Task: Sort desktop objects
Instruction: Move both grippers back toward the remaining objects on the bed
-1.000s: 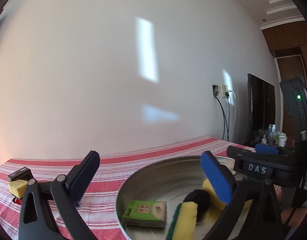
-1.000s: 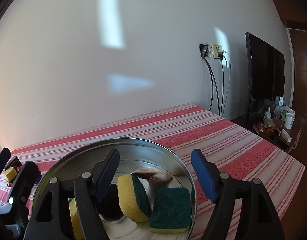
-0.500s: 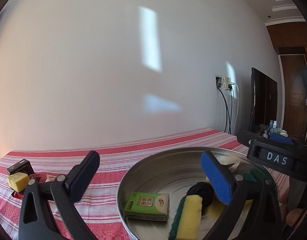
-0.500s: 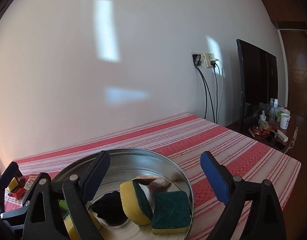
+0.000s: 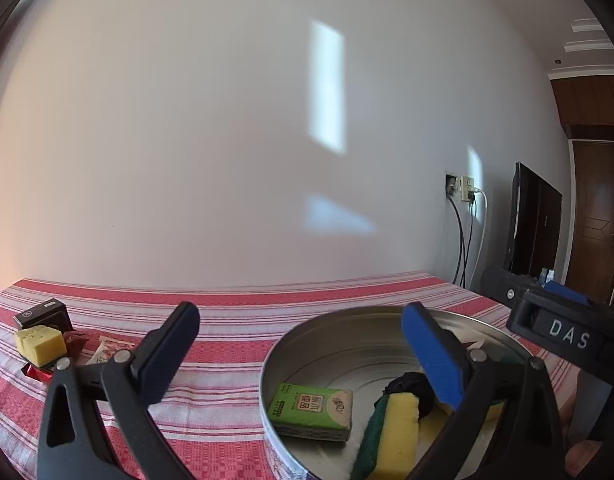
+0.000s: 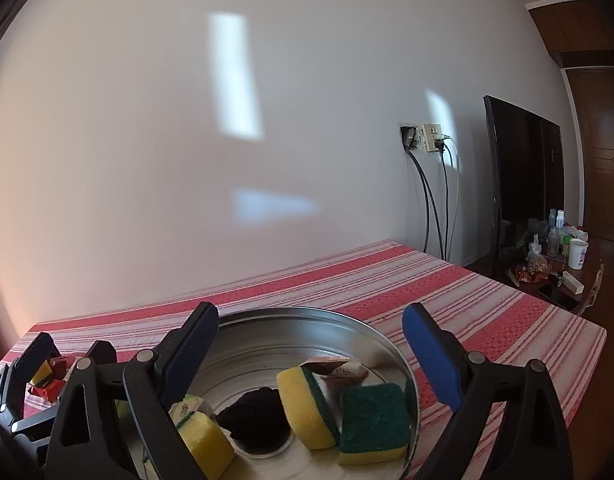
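A round metal tin (image 5: pixel 347 318) sits on the striped cloth. It holds a green tissue pack (image 5: pixel 313 406), a black scrubber (image 6: pixel 255 412), a sachet (image 6: pixel 339 368) and three yellow-green sponges (image 6: pixel 307 408) (image 6: pixel 373 416) (image 6: pixel 205 440). My right gripper (image 6: pixel 311 356) hovers over the tin's near side, open, with nothing between its pads. My left gripper (image 5: pixel 303 356) is open and empty by the tin's left rim. A yellow cube (image 5: pixel 41 344), a black box (image 5: pixel 41 314) and red wrappers (image 5: pixel 77 342) lie on the cloth at the far left.
The red-and-white striped table (image 6: pixel 487 304) runs back to a white wall; its right edge drops off near a dark screen (image 6: pixel 523 184) and a cluttered side table (image 6: pixel 555 256). Cables (image 6: pixel 431 200) hang from a wall socket. Bare cloth lies behind and right of the tin.
My right gripper's jaws have spread wider, and the sponges lie loose in the tin below them. The left wrist view has swung left, so the tin sits further right and the yellow cube shows more.
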`<move>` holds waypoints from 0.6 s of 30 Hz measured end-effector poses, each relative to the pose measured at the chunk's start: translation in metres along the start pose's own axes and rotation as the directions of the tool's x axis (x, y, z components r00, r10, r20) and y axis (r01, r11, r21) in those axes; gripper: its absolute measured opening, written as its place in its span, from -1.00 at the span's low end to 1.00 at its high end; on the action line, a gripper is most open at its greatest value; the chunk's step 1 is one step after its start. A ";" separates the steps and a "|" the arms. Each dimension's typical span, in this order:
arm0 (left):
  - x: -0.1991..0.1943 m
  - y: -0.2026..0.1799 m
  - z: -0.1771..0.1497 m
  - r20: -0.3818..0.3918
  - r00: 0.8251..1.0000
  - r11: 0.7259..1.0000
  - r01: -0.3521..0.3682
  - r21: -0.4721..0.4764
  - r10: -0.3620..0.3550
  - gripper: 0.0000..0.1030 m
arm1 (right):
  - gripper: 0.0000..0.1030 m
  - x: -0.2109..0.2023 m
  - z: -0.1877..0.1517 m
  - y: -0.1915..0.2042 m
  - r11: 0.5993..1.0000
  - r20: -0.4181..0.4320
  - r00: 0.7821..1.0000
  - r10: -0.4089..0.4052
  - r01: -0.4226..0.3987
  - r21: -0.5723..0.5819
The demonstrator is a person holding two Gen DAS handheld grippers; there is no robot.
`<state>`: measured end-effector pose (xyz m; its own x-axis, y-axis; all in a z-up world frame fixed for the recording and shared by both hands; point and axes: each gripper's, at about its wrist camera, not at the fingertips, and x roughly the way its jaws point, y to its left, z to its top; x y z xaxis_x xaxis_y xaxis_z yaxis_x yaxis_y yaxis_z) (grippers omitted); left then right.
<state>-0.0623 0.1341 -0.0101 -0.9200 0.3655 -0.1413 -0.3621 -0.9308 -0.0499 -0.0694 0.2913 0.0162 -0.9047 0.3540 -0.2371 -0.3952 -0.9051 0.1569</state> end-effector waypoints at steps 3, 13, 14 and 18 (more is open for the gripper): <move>-0.001 0.005 0.000 0.006 1.000 1.000 -0.023 0.007 0.023 0.99 | 0.85 -0.001 -0.001 0.008 1.000 0.002 1.000 0.023 -0.023 -0.009; -0.011 0.030 -0.001 0.021 0.997 0.998 -0.068 -0.015 0.068 0.99 | 0.85 -0.012 -0.007 0.043 0.996 0.045 0.996 0.075 -0.072 -0.061; -0.012 0.032 0.000 0.023 0.997 0.997 -0.071 -0.012 0.071 0.99 | 0.85 -0.013 -0.007 0.046 0.995 0.048 0.996 0.079 -0.076 -0.061; -0.017 0.040 0.000 0.040 0.995 0.995 -0.095 0.003 0.095 0.99 | 0.86 -0.014 -0.009 0.055 0.994 0.052 0.994 0.094 -0.090 -0.063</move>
<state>-0.0608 0.0910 -0.0098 -0.9556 0.2750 -0.1057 -0.2730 -0.9614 -0.0333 -0.0767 0.2345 0.0197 -0.9447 0.2795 -0.1714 -0.3012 -0.9463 0.1172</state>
